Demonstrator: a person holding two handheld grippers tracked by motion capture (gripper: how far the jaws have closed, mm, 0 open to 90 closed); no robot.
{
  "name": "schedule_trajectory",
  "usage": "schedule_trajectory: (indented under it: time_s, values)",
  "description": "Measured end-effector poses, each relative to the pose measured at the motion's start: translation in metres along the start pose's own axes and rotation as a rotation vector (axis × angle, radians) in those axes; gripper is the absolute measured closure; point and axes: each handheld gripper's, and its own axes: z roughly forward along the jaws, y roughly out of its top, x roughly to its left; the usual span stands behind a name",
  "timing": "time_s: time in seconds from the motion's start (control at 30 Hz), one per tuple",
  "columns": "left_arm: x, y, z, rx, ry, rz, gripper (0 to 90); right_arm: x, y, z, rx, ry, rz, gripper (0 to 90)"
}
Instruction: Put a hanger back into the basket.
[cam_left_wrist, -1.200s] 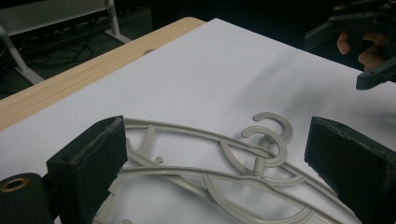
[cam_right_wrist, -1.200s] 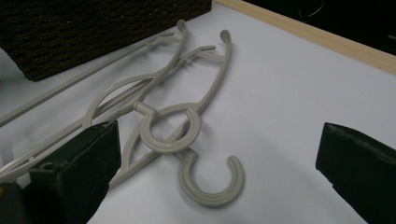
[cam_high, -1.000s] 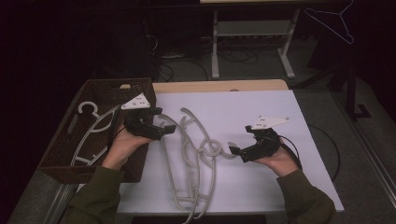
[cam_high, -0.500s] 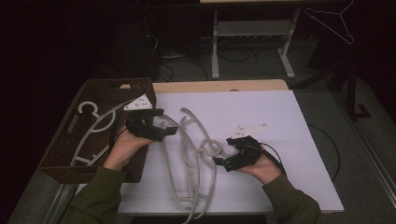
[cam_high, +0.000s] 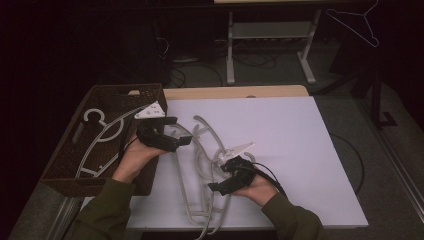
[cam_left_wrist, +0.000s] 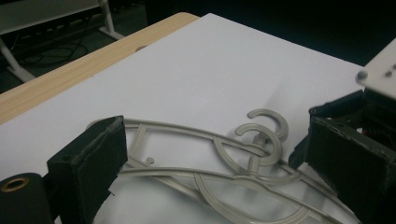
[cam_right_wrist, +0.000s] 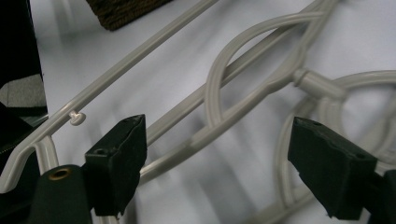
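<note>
My right gripper (cam_high: 216, 183) is spread wide, low over the grey hangers (cam_high: 202, 165), with their tangled arms running between and just ahead of its jaws, nothing clamped. My left gripper (cam_high: 184, 141) is also wide, holding nothing; the hanger hooks lie just in front of it. The wicker basket (cam_high: 65, 177) is behind the left gripper, with a white hanger (cam_high: 102, 135) inside.

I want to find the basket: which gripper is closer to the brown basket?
Left. The left gripper sits right beside the brown basket; the right gripper is farther off over the grey hangers.
</note>
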Motion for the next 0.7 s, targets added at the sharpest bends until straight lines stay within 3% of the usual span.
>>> schedule_trajectory:
  time_s: [0.33, 0.7]
  values:
    - [0.001, 0.0, -0.001, -0.008, 0.004, -0.005, 5.6, 0.003, 0.001, 0.021, 0.066, -0.023, 0.033, 32.0]
    - [0.001, 0.0, -0.002, -0.012, 0.005, -0.008, 5.6, -0.001, 0.002, 0.024, 0.092, -0.054, 0.068, 47.8]
